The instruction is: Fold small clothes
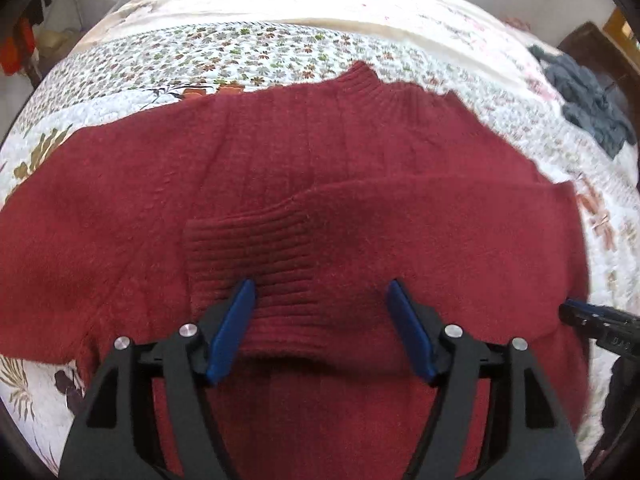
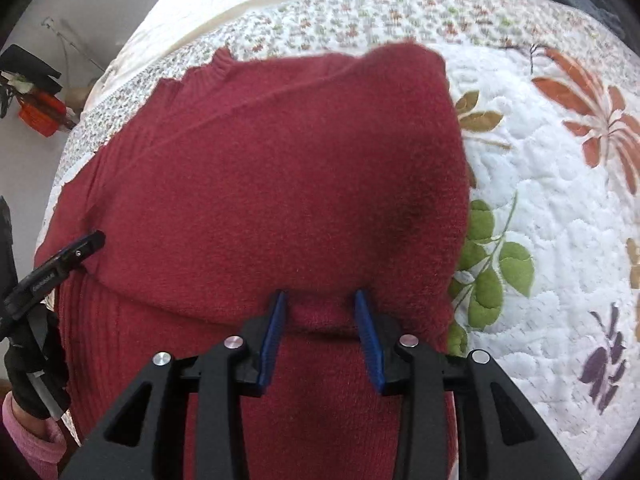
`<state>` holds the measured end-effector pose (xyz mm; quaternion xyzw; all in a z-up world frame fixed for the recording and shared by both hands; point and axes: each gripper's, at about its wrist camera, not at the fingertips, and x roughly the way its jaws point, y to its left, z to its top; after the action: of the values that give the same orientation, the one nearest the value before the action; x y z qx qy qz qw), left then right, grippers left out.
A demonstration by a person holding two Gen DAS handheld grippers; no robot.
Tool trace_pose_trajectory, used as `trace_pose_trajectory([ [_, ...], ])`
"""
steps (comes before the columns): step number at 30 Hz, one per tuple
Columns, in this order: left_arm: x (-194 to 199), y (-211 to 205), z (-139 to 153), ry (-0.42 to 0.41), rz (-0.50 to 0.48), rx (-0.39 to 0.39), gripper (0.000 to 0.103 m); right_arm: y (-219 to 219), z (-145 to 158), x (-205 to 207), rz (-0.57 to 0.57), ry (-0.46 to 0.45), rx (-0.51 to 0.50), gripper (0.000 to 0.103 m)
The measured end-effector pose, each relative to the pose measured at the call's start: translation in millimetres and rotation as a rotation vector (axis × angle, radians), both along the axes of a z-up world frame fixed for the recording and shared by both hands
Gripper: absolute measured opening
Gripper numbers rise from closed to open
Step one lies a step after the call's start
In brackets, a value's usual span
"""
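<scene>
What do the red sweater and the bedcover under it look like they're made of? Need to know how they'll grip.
Sweater: soft knit, probably wool or a wool-like blend; fuzzy matte nap, with ribbing at the cuff and collar. Bedcover: quilted woven cloth, likely cotton; puffy stitched lines and a printed floral pattern, matte. The exact fibres cannot be told from the pictures.

This is a bedroom in a home. A big bed (image 1: 280, 52) fills the room, covered with a white quilt (image 2: 540, 208) stitched with flowers and leaves. A red sweater (image 1: 320, 168) lies on the bed. Beside the bed is a plain wall (image 2: 80, 20), and dark clothes (image 1: 588, 100) sit near the bed's far edge.
</scene>
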<state>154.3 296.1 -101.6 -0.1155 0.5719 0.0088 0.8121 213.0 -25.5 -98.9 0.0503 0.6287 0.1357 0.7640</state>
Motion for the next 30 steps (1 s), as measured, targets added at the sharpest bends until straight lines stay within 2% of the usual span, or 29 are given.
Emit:
trace_pose_trajectory([
  [1,-4,9,9,-0.006,0.023,-0.04,0.067,-2,7,-4,0.0,-0.014,0.004,0.039],
  [3,-19,26,22,-0.034,0.059,-0.096,0.067,0,26,-15,0.013,-0.069,0.027,0.053],
  [4,-33,38,30,-0.052,0.084,-0.108,0.068,2,32,-21,0.022,-0.089,0.033,0.055],
  [7,-75,81,42,-0.074,0.161,-0.078,0.068,11,43,-44,0.064,-0.098,0.062,0.055],
  [13,-154,176,38,-0.053,0.357,-0.005,0.068,37,40,-87,0.16,-0.085,0.073,0.055],
  [17,-197,250,31,-0.049,0.549,-0.041,0.068,59,35,-105,0.199,-0.069,0.084,0.056],
  [20,-214,294,29,-0.087,0.652,-0.078,0.068,75,32,-113,0.222,-0.088,0.047,0.057],
  [25,-225,350,19,-0.164,0.791,-0.253,0.067,80,26,-117,0.218,-0.071,0.049,0.058],
  [30,-209,377,14,-0.209,0.848,-0.268,0.065,81,19,-119,0.195,-0.058,0.032,0.058],
])
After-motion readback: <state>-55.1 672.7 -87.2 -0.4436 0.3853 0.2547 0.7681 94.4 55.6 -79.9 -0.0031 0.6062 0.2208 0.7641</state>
